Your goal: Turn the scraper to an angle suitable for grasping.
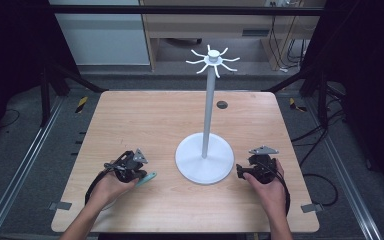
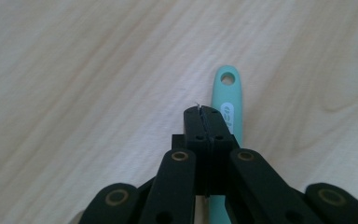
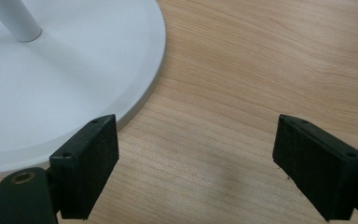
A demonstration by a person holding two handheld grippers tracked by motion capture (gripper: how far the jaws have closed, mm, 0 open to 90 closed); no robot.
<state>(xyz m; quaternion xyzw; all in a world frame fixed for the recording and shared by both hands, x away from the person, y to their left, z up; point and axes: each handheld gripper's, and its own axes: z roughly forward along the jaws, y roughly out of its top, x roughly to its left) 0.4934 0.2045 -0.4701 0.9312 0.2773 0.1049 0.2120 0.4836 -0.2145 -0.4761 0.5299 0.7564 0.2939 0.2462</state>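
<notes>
While the left gripper (image 2: 204,111) is sitting low over the table (image 1: 145,120), its jaws are pressing flat together with no gap, and I can't tell whether anything is pinched between them. One mint-green handle (image 2: 227,100) is lying on the wood just beside and under the tips: smooth plastic, flat, rounded end, one hanging hole. Right gripper (image 3: 196,140) is hanging wide open, gripping nothing, one jaw touching or overhanging the stand's (image 1: 207,107) disc rim. One stand: matte white, round base, thin straight pole, eight curved hooks on top. Table is showing pale wood grain with rounded corners.
</notes>
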